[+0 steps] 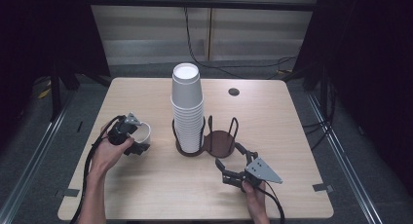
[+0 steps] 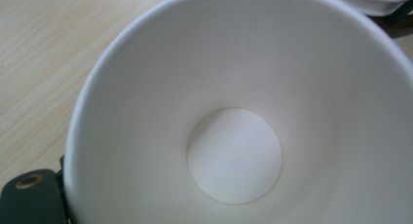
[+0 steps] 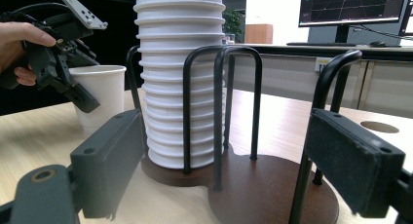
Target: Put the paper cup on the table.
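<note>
A tall stack of white paper cups (image 1: 187, 107) stands in the left slot of a dark brown holder (image 1: 220, 142) with black wire loops. Its right slot is bare. Left of it, a single white paper cup (image 1: 142, 132) stands upright on the table, with my left gripper (image 1: 139, 142) shut on it. The left gripper view looks down into this cup (image 2: 234, 156), one of the fingers (image 2: 29, 197) outside its wall. My right gripper (image 1: 230, 156) is open just in front of the holder's bare slot (image 3: 272, 195), facing the stack (image 3: 180, 87) and the single cup (image 3: 104, 87).
The wooden table (image 1: 146, 190) has a round cable hole (image 1: 234, 91) at the back right. Bare tabletop lies in front of the holder and on the right side. Cables run over the floor behind the table. A monitor (image 3: 350, 7) stands on a desk in the background.
</note>
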Action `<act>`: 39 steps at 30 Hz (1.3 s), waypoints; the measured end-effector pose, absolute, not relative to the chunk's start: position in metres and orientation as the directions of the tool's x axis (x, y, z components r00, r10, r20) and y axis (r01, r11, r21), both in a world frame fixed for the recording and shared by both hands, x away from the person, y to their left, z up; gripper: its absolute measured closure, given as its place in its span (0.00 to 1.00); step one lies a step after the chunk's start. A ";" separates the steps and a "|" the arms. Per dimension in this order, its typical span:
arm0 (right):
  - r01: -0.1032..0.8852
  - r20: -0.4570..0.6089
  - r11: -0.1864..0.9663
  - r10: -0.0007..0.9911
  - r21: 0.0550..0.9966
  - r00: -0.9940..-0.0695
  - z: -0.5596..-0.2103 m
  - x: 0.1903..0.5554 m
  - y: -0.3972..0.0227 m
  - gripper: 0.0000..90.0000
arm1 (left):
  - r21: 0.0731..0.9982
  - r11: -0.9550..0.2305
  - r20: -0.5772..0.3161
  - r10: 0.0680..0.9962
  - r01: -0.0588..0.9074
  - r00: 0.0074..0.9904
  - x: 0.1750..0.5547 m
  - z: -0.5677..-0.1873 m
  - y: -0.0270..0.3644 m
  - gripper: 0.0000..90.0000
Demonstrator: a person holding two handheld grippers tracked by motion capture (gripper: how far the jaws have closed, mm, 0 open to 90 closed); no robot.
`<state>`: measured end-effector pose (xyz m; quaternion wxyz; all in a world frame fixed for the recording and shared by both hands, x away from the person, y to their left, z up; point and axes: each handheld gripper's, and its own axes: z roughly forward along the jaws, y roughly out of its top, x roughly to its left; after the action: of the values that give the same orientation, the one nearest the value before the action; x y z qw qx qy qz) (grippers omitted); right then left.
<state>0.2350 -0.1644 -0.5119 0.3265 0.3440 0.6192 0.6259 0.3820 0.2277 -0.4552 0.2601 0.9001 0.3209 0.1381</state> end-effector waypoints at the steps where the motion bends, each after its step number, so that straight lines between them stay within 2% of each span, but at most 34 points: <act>1: 0.017 0.026 -0.020 0.835 1.000 -0.550 -0.512 0.235 -0.164 0.15 | 0.564 -0.654 0.082 0.652 0.504 0.754 0.382 -0.456 0.229 0.11; 4: 0.017 0.026 -0.020 0.835 1.000 -0.550 -0.512 0.235 -0.164 0.15 | 0.559 -0.648 0.062 0.655 0.517 0.753 0.382 -0.457 0.232 0.12; 7: 0.017 0.026 -0.020 0.835 1.000 -0.550 -0.512 0.235 -0.164 0.15 | 0.613 -0.598 0.050 0.682 0.516 0.730 0.380 -0.462 0.236 0.15; 13: 0.017 0.027 -0.021 0.835 1.000 -0.550 -0.512 0.235 -0.164 0.15 | 0.625 -0.582 0.043 0.691 0.520 0.722 0.377 -0.466 0.241 0.17; 21: 0.016 0.026 -0.020 0.834 1.000 -0.551 -0.512 0.235 -0.164 0.15 | 0.662 -0.519 0.004 0.723 0.540 0.691 0.369 -0.473 0.258 0.17; 30: 0.017 0.026 -0.021 0.834 1.000 -0.551 -0.512 0.235 -0.164 0.15 | 0.711 -0.475 0.030 0.758 0.519 0.652 0.353 -0.473 0.264 0.17; 39: 0.012 0.023 -0.020 0.835 1.000 -0.550 -0.512 0.235 -0.165 0.15 | 0.799 -0.336 -0.045 0.795 0.500 0.606 0.329 -0.472 0.275 0.17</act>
<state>0.2347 -0.1645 -0.5120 0.3282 0.3424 0.6182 0.6268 0.3289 0.2753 -0.4725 0.4092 0.7971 0.4059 0.1801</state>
